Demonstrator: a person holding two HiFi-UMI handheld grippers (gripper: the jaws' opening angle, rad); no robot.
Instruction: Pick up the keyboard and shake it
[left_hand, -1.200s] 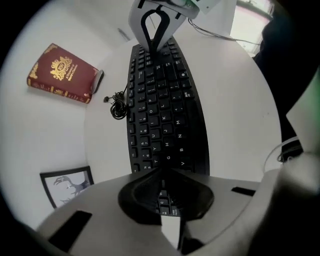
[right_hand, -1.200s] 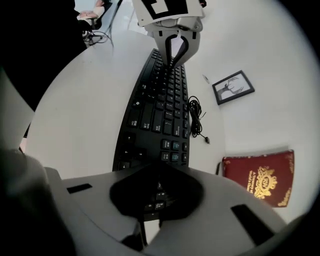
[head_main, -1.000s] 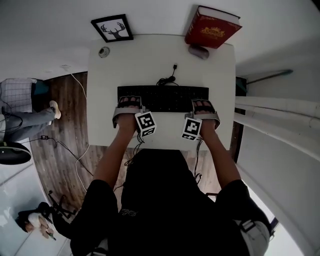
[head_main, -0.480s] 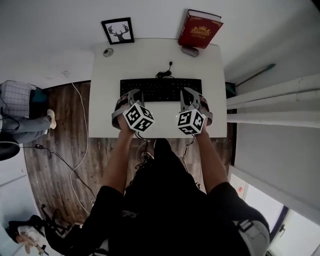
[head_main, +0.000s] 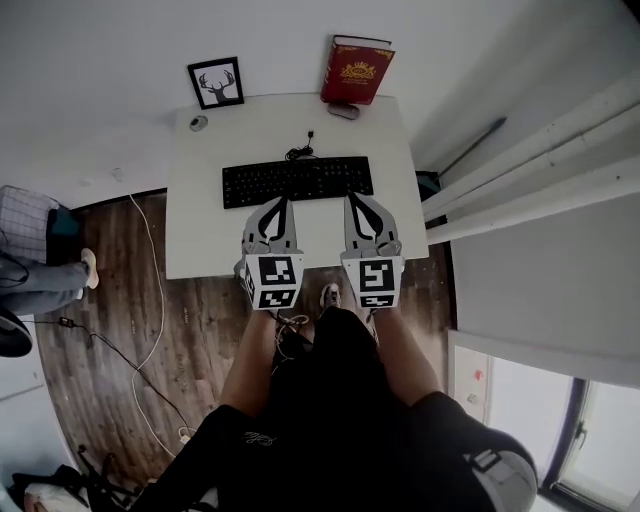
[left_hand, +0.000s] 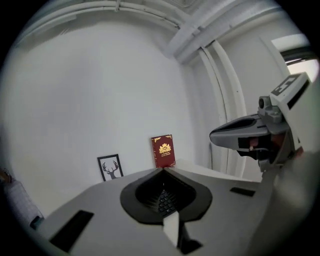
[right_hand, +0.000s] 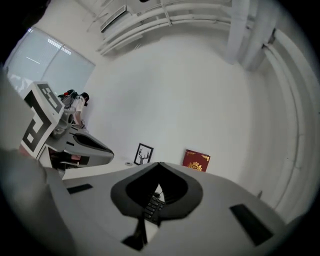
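The black keyboard (head_main: 297, 181) lies flat on the white table (head_main: 195, 240), its cable (head_main: 300, 150) running toward the wall. Both grippers hang well above the table's front half, side by side and pointing at the keyboard. My left gripper (head_main: 282, 201) is shut with nothing in it, and so is my right gripper (head_main: 352, 198). In the left gripper view the closed jaws (left_hand: 163, 170) frame a slice of keyboard (left_hand: 164, 200), with the right gripper (left_hand: 250, 137) alongside. The right gripper view shows its closed jaws (right_hand: 159, 164) over the keyboard (right_hand: 152, 205).
A red book (head_main: 357, 70) leans on the wall behind a small grey object (head_main: 343, 110). A framed deer picture (head_main: 215, 83) and a small round item (head_main: 199, 123) sit at the table's back left. Someone's legs (head_main: 40, 270) and floor cables (head_main: 150, 300) are at left.
Both grippers left the keyboard's ends, rose toward the camera and rolled upright. The keyboard stayed on the table. The head camera also rose, so the table looks smaller.
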